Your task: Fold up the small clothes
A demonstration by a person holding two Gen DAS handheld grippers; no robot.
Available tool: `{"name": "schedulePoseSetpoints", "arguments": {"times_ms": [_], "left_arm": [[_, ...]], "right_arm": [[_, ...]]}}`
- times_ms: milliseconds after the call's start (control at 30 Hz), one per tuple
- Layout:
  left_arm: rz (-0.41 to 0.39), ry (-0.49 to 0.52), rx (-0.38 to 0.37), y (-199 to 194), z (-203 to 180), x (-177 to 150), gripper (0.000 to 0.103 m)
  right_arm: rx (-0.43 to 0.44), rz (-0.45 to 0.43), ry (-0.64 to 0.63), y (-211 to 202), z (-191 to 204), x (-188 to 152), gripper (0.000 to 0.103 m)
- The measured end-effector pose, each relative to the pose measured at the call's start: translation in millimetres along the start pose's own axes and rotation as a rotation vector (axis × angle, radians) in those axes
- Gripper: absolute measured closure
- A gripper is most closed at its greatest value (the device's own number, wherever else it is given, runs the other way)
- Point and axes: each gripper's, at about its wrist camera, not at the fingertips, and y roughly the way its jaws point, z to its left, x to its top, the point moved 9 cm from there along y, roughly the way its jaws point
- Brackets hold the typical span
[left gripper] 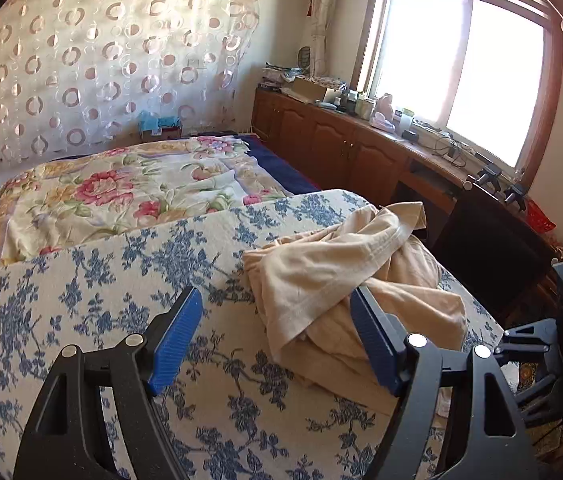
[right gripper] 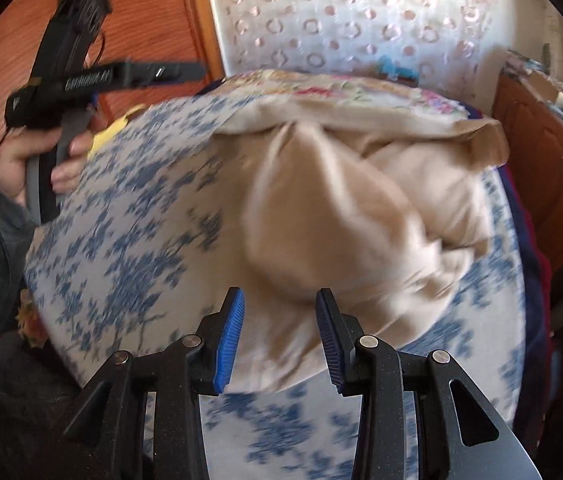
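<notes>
A crumpled beige garment (left gripper: 345, 276) lies in a heap on a blue-flowered white board (left gripper: 129, 304). My left gripper (left gripper: 277, 304) is open, held above the board, with the garment's near left edge between its blue pads. In the right wrist view the same garment (right gripper: 361, 216) fills the middle, blurred by motion. My right gripper (right gripper: 279, 304) is open just at the garment's near edge, holding nothing. The left gripper's body (right gripper: 81, 76) and the hand holding it show at the upper left of the right wrist view.
A bed with a pink-flowered quilt (left gripper: 121, 188) lies behind the board. A wooden cabinet (left gripper: 341, 148) with clutter runs under the window on the right. A dark chair back (left gripper: 489, 236) stands right of the board. A wooden door (right gripper: 137, 12) is behind the left hand.
</notes>
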Motion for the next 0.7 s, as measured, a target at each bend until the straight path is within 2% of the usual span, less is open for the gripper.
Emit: {"name": "schedulePoseSetpoints", "arguments": {"times_ms": [267, 400, 433, 467, 500, 567, 600, 700], "left_arm": [[0.003, -0.025, 0.010, -7, 10, -11, 0.026], [0.005, -0.035, 0.013, -6, 14, -13, 0.026], [0.007, -0.034, 0.015, -5, 15, -13, 0.026], [0.011, -0.033, 0.017, -3, 15, -14, 0.026], [0.017, -0.034, 0.021, -1, 16, -14, 0.026], [0.023, -0.035, 0.027, 0, 18, -15, 0.026], [0.026, -0.036, 0.031, 1, 20, -15, 0.026], [0.034, -0.040, 0.043, 4, 24, -15, 0.026]], "right_arm": [[-0.028, 0.073, -0.037, 25, 7, -15, 0.064], [-0.073, 0.063, -0.106, 28, 13, -21, 0.065], [-0.071, 0.055, -0.130, 27, 17, -24, 0.080], [-0.057, 0.056, -0.148, 27, 20, -24, 0.100], [-0.079, 0.065, -0.173, 28, 21, -24, 0.100], [-0.122, 0.022, -0.204, 19, 14, -12, 0.100], [-0.122, 0.004, -0.184, 12, 4, -4, 0.100], [-0.201, -0.095, -0.156, -16, -36, 34, 0.100]]}}
